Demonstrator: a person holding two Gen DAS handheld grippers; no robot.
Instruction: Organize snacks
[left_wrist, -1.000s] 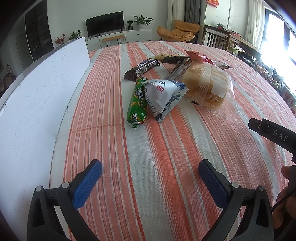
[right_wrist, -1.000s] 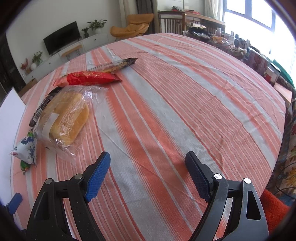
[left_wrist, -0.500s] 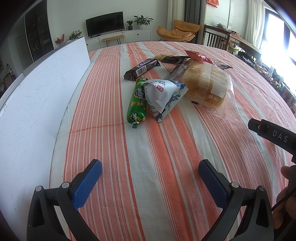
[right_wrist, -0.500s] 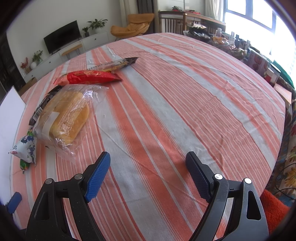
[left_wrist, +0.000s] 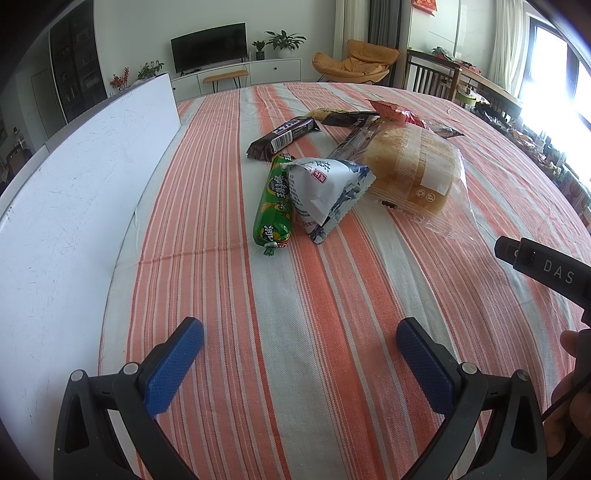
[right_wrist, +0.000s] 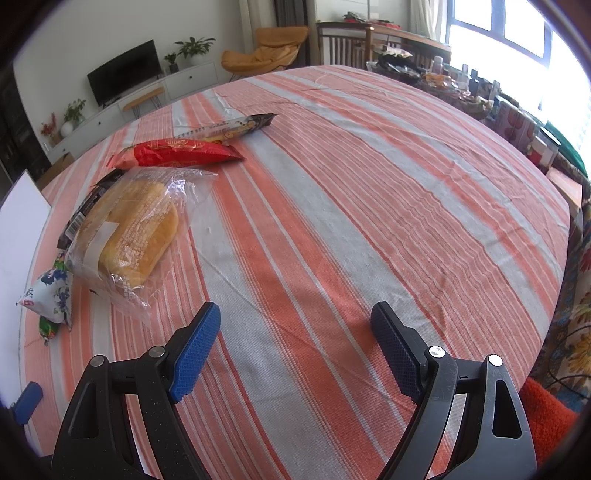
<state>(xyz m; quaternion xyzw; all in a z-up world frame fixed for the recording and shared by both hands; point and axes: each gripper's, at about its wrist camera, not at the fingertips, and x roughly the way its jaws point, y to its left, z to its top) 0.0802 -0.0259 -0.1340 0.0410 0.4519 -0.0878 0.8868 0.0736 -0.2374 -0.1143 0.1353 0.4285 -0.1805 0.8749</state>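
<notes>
Several snacks lie in a loose pile on the striped tablecloth (left_wrist: 295, 295). A green sausage stick (left_wrist: 274, 206) lies beside a white and blue pouch (left_wrist: 325, 192). A bagged bread loaf (left_wrist: 413, 170) lies to their right, and it also shows in the right wrist view (right_wrist: 129, 232). A dark chocolate bar (left_wrist: 282, 136) lies behind them. A red packet (right_wrist: 173, 153) and a long dark and yellow packet (right_wrist: 232, 127) lie farther back. My left gripper (left_wrist: 299, 354) is open and empty, well short of the pile. My right gripper (right_wrist: 295, 343) is open and empty, right of the bread.
A white board (left_wrist: 74, 192) stands along the table's left side. The table's right edge (right_wrist: 565, 229) drops off toward cluttered shelves by the window. A TV, chair and cabinets stand far behind.
</notes>
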